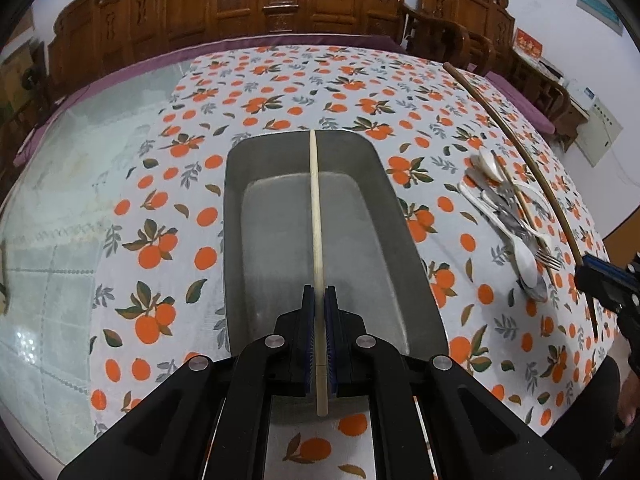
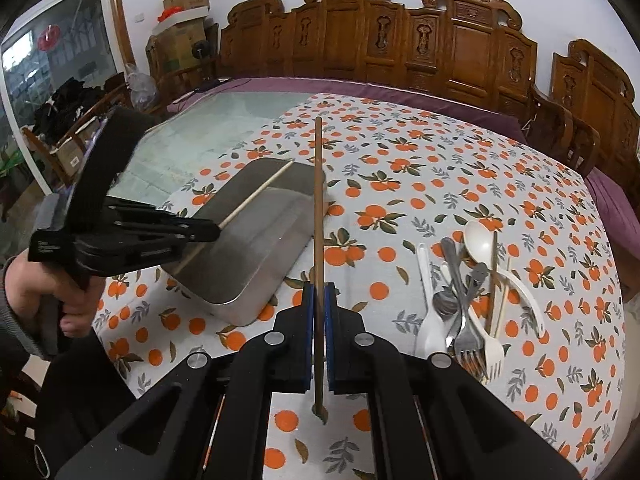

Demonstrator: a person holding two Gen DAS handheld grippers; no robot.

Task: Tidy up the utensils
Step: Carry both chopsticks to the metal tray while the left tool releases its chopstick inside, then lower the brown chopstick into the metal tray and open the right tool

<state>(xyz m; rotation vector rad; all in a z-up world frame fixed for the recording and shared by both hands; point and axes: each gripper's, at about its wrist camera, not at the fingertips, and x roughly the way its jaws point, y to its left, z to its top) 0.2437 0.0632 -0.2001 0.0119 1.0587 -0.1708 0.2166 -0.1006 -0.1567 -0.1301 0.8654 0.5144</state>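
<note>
A pale chopstick is pinched in the left gripper, its length held above the metal tray on the orange-print tablecloth. A dark brown chopstick is clamped in the right gripper, just beside the tray's right edge. The remaining pile of spoons and forks lies on the cloth, well apart from the tray

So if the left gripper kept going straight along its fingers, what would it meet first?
Most likely the metal tray: the left gripper, shut on a pale chopstick, points down into it. Depth is uncertain.
</note>
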